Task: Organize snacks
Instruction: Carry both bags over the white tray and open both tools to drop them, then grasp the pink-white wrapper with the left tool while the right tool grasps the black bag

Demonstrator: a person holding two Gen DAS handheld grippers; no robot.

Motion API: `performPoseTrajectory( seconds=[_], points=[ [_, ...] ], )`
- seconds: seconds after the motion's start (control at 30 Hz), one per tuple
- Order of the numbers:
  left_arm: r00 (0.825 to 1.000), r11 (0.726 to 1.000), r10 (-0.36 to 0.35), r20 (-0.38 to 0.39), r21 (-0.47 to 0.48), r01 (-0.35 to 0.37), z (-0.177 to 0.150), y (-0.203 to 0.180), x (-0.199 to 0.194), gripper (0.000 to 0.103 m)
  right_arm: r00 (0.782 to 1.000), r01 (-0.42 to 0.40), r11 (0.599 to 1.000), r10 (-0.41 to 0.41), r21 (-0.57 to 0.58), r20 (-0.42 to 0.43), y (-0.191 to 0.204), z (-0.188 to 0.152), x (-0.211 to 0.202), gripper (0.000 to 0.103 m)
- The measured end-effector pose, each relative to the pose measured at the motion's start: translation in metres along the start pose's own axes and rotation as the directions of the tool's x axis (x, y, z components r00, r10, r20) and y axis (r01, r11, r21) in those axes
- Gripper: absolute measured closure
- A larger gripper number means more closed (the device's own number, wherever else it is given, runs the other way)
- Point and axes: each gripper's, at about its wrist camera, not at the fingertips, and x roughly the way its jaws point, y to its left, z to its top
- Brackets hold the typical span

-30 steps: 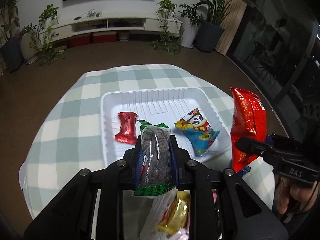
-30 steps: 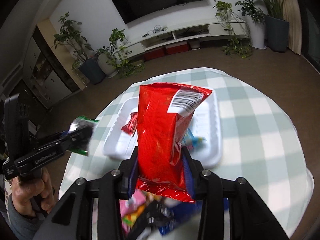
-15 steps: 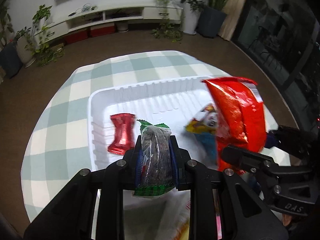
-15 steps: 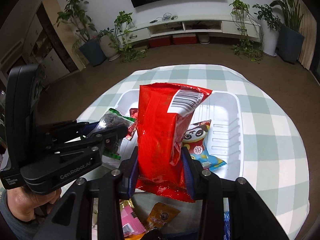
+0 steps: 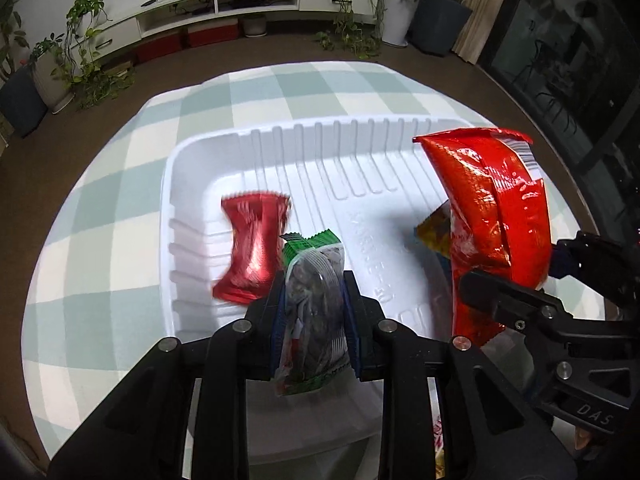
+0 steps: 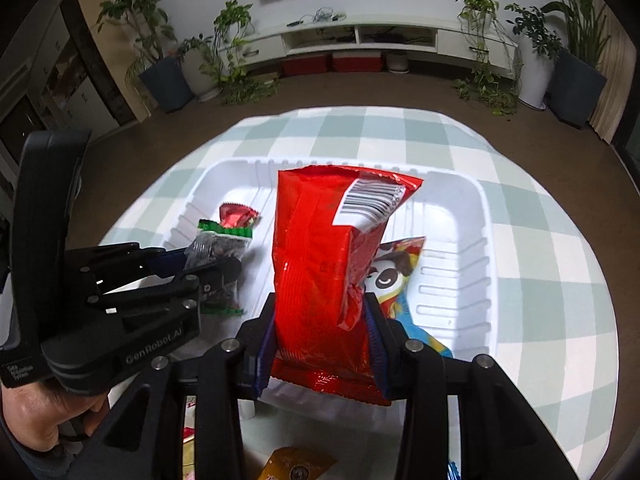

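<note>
A white foam tray point(image 5: 172, 168) point(image 6: 486, 240) sits on a round table with a checked cloth. In it lie a small red packet point(image 5: 254, 244) point(image 6: 236, 216) at the left and a panda-print packet point(image 6: 394, 272) point(image 5: 434, 228) at the right. My left gripper point(image 5: 314, 282) point(image 6: 216, 264) hangs low over the tray's near left part, its pads pressing a clear green-edged packet of dark snacks point(image 5: 316, 268) while its jaws are opening. My right gripper point(image 6: 320, 300) point(image 5: 508, 276) is shut on a tall red bag point(image 6: 316, 240) point(image 5: 492, 208), upright over the panda packet.
Loose snacks lie at the table's near edge under the grippers, among them a gold packet point(image 6: 296, 466). A hand point(image 6: 36, 416) holds the left gripper's handle. The two grippers are close side by side. Brown floor, potted plants and a low TV cabinet lie beyond the table.
Both grippers have come forward and down over the tray with their packets still held. The red bag moved in from the tray's right edge and now covers part of the panda packet.
</note>
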Motion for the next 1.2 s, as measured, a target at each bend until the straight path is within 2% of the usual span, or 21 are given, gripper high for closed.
performPoseTrajectory(
  seconds=[0.07,0.17,0.23,0.27,0.53,0.73,0.87,1.03,1.2],
  points=[
    [1.000,1.000,-0.006,0.000,-0.010,0.006,-0.002,0.003,0.001,0.077,1.000,-0.001,1.000,0.001,0.006,-0.001,-0.002,-0.001,0.002,0.057],
    [1.000,1.000,-0.007,0.004,-0.015,0.007,-0.003,0.005,0.001,0.068,1.000,0.003,1.000,-0.003,0.008,0.001,-0.003,-0.001,0.003,0.055],
    [1.000,1.000,-0.015,0.008,-0.012,0.015,-0.005,0.005,-0.001,0.049,1.000,0.002,1.000,-0.002,0.012,0.001,-0.003,-0.002,0.002,0.047],
    [1.000,1.000,-0.018,0.013,-0.007,0.018,-0.006,0.004,-0.002,0.046,1.000,0.005,1.000,-0.005,0.015,-0.001,-0.004,-0.003,0.001,0.043],
    [0.999,1.000,-0.006,0.053,0.005,0.005,-0.011,-0.002,-0.027,0.045,1.000,0.002,0.999,-0.002,0.046,0.002,-0.012,-0.010,-0.012,0.036],
    [0.993,1.000,0.009,0.119,0.000,-0.009,-0.024,-0.001,-0.068,0.041,0.996,-0.018,0.993,0.008,0.115,0.085,-0.027,-0.019,-0.050,0.030],
    [0.989,1.000,0.016,0.149,0.011,-0.017,-0.053,-0.006,-0.096,0.031,0.992,-0.041,0.989,0.023,0.140,0.127,-0.030,-0.039,-0.078,0.026],
    [0.990,0.999,-0.022,0.137,0.036,0.017,-0.107,-0.021,-0.117,0.030,0.982,-0.096,0.980,0.066,0.173,0.175,-0.026,-0.090,-0.113,0.021],
    [0.994,0.996,-0.034,0.102,0.081,0.025,-0.161,-0.046,-0.122,0.030,0.977,-0.146,0.966,0.107,0.213,0.185,-0.016,-0.145,-0.126,0.019]
  ],
)
